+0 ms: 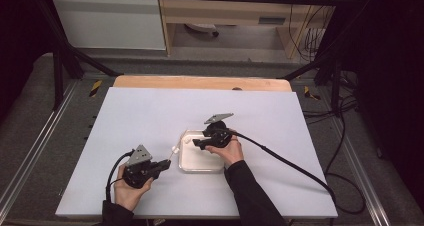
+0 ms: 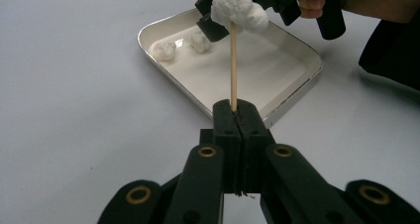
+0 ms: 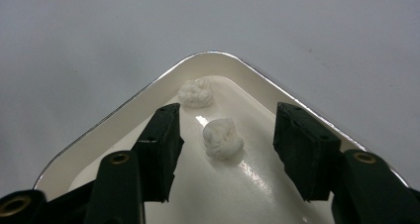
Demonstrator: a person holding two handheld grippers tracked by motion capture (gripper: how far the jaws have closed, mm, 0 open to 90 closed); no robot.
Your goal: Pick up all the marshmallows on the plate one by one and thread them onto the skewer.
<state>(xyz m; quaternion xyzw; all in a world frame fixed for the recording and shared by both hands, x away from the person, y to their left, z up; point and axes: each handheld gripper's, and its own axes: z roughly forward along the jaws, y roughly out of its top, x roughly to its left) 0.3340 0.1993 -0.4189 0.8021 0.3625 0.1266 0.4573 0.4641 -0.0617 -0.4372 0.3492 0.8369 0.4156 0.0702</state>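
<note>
While the white worktop (image 1: 150, 121) carries a shallow white tray (image 1: 186, 162), the right claw (image 3: 225, 147) hovers inside it, jaws half wide around a marshmallow (image 3: 223, 138) without pressing it; a second piece (image 3: 195, 92) lies just beyond. The left claw (image 2: 236, 116) is clamped on a thin wooden stick (image 2: 233, 65) already topped with marshmallows (image 2: 237, 8). These pieces look light, soft and squashy, so a gentle pinch across the middle seems best.

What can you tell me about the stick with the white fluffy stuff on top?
The wooden stick is thin, straight and pale tan, like a skewer. It stands nearly upright in the left gripper view, its lower end clamped between the shut black jaws of the left gripper. Two or three white cotton balls are bunched on its top end. It is held beside the white tray, not touching it.
</note>
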